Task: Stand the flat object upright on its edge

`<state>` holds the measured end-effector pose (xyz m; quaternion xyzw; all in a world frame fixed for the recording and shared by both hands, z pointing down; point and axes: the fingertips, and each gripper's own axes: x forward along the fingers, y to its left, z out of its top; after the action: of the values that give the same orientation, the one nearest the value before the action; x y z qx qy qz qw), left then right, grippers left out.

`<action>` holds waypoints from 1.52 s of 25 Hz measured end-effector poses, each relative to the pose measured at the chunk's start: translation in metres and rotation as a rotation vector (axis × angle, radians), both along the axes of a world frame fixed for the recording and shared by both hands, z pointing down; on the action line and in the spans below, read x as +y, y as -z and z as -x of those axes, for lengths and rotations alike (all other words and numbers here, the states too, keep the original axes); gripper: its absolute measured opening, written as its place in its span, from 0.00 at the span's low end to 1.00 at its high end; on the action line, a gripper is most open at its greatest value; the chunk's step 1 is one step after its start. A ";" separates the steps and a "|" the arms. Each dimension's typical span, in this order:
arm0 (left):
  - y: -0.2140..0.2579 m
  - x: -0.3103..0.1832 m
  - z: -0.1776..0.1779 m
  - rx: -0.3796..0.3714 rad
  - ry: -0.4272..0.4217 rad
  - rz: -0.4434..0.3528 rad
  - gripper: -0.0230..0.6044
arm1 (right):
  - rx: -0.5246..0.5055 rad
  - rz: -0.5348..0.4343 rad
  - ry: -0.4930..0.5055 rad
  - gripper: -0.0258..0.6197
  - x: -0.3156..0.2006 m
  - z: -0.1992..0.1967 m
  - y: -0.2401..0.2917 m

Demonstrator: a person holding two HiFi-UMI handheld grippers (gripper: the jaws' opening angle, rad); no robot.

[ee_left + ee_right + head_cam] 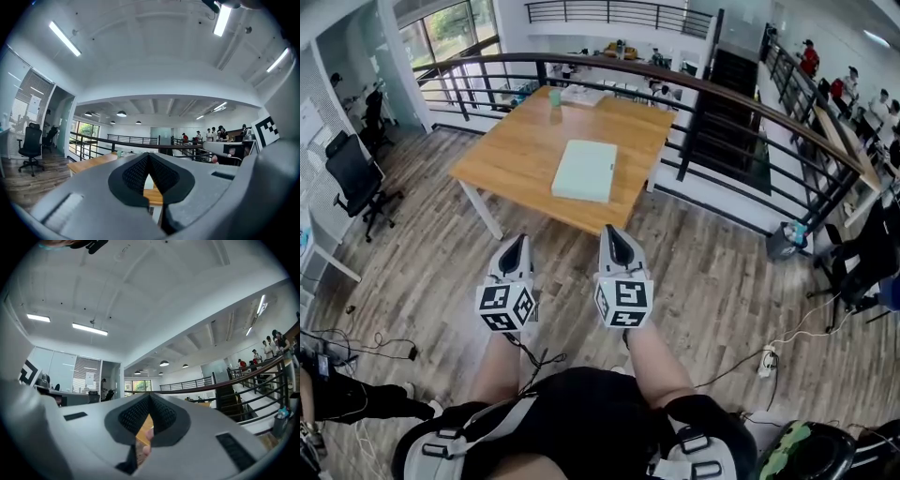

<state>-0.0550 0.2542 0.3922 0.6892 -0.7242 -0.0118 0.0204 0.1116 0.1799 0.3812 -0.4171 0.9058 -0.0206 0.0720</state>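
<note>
A flat pale green rectangular object lies on the wooden table ahead of me in the head view. My left gripper and right gripper hang side by side over the floor, short of the table's near edge, both shut and holding nothing. In the left gripper view the black pads meet at the tip, with a strip of the table and the pale object showing past them. The right gripper view shows its pads closed too.
A green cup and a white tray stand at the table's far side. A black curved railing runs behind and to the right of the table. An office chair stands left. Cables lie on the wooden floor.
</note>
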 end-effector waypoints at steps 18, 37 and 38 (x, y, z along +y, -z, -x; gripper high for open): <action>-0.010 -0.043 -0.055 -0.019 0.054 0.016 0.04 | -0.001 0.019 0.068 0.04 -0.051 -0.048 -0.012; -0.019 -0.127 -0.035 -0.030 0.011 0.027 0.04 | 0.003 0.046 0.060 0.04 -0.120 -0.026 -0.035; -0.021 -0.134 -0.030 -0.027 0.011 0.027 0.04 | 0.004 0.042 0.059 0.04 -0.127 -0.022 -0.035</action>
<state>-0.0253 0.1198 0.4133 0.6851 -0.7282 0.0074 0.0200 0.1332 0.0534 0.4165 -0.3916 0.9172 -0.0409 0.0609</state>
